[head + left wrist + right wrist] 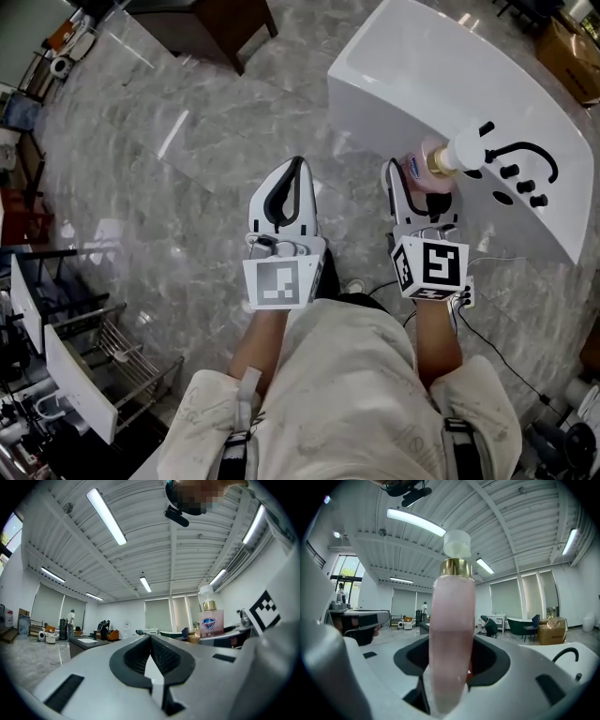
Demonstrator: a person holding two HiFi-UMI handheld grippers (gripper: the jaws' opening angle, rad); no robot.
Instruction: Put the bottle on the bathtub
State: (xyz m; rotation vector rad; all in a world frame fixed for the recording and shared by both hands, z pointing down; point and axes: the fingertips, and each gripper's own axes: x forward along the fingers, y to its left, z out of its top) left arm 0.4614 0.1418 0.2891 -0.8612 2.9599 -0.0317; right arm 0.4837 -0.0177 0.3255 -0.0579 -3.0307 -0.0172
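Note:
A pink soap bottle [433, 165] with a gold collar and white pump stands upright between the jaws of my right gripper [419, 169], which is shut on it. In the right gripper view the bottle [452, 630] fills the middle, its body pressed between the dark pads. It hangs over the near edge of the white bathtub [431, 75], just left of the black faucet [530, 155]. My left gripper [295, 169] is level beside it, over the floor, shut with nothing in it. From the left gripper view the bottle [210, 620] shows at the right.
The grey marble floor [187, 159] lies left of the tub. A wire rack [112, 352] stands at lower left, dark wooden furniture [202, 23] at the top, a cardboard box [572, 52] at top right. A thin cable [497, 352] trails by the right arm.

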